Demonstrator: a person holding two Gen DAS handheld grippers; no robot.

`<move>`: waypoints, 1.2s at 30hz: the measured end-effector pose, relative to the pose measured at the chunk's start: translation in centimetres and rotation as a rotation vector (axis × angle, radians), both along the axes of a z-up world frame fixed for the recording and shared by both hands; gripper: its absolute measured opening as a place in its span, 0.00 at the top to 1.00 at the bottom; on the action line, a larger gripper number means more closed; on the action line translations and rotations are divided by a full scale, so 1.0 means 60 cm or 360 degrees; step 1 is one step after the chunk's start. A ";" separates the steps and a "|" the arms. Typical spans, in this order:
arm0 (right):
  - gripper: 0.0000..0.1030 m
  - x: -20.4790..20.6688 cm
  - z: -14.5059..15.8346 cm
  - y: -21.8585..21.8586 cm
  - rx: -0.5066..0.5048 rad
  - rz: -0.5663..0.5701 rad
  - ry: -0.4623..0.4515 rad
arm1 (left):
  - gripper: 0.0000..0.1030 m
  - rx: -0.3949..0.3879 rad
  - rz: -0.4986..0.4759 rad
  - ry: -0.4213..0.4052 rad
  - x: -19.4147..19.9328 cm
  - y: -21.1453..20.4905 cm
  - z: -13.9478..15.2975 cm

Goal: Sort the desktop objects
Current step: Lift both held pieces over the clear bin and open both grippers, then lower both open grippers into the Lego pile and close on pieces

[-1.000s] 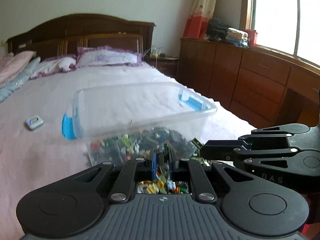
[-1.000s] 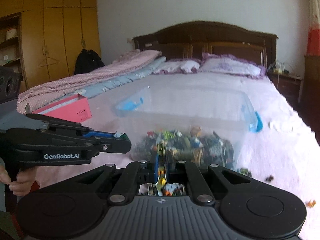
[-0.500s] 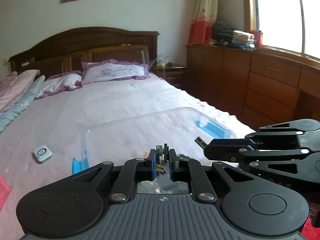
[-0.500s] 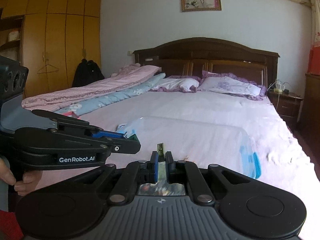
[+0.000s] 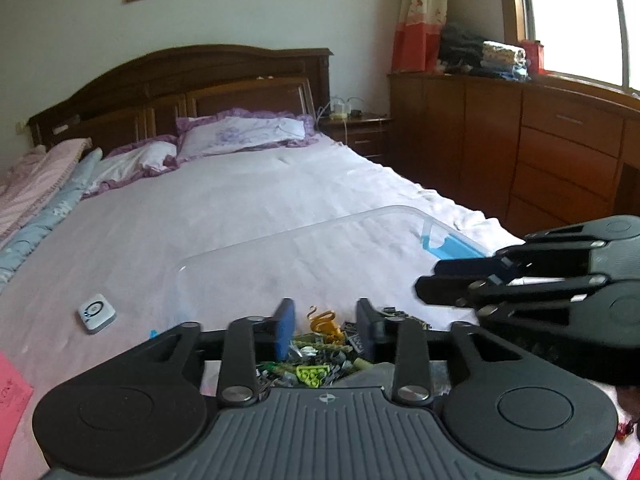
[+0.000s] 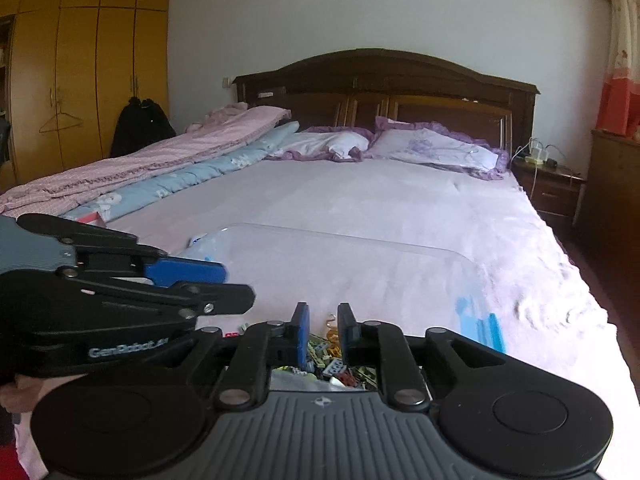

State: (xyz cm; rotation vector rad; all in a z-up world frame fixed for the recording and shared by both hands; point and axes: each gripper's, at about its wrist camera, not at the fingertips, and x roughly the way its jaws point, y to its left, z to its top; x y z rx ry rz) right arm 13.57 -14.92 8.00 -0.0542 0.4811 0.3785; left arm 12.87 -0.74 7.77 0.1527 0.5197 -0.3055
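Note:
A clear plastic bin (image 5: 304,230) with blue latches (image 5: 452,246) stands on the bed, and a heap of small toy pieces (image 5: 316,364) lies in it. My left gripper (image 5: 326,322) hovers over the bin's near end. Its jaws are opening and nothing is pinched between the blue pads. My right gripper (image 6: 323,326) hangs beside it over the same bin (image 6: 360,238). Its jaws are opening by a narrow gap, with only loose pieces (image 6: 336,364) showing below. Each view shows the other gripper from the side: the right gripper (image 5: 440,284) and the left gripper (image 6: 224,280).
The bin sits on a bed with a pale pink sheet (image 5: 240,208). A small white device (image 5: 96,316) lies left of the bin, near a pink box (image 5: 10,400). Folded quilts (image 6: 160,160) run along the far left, and a wooden dresser (image 5: 560,152) stands on the right. A hand (image 6: 12,396) grips the left tool.
Both grippers rose and moved forward over the bin. Each held a small piece between shut pads; now both pairs of jaws have parted and those pieces are gone from between them.

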 end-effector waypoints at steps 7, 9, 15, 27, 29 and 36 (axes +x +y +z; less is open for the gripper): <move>0.75 -0.074 -0.012 -0.027 0.0021 0.0042 0.0000 | 0.48 -0.0068 0.0025 0.0009 -0.073 0.034 -0.022; 0.72 -0.097 -0.025 -0.035 0.0036 0.0054 0.0034 | 0.47 -0.0030 0.0048 0.0033 -0.090 0.040 -0.039; 0.70 -0.146 -0.100 -0.041 0.0014 0.0061 0.0251 | 0.48 -0.0029 0.0059 0.0221 -0.125 0.046 -0.104; 0.70 -0.197 -0.190 -0.035 0.0050 0.0036 0.0514 | 0.48 -0.0027 -0.0039 0.0429 -0.153 0.029 -0.174; 0.70 -0.198 -0.193 -0.035 0.0062 0.0034 0.0527 | 0.47 -0.0028 -0.0036 0.0442 -0.152 0.026 -0.179; 0.70 -0.194 -0.196 -0.032 0.0042 0.0024 0.0543 | 0.47 -0.0027 -0.0058 0.0462 -0.150 0.013 -0.187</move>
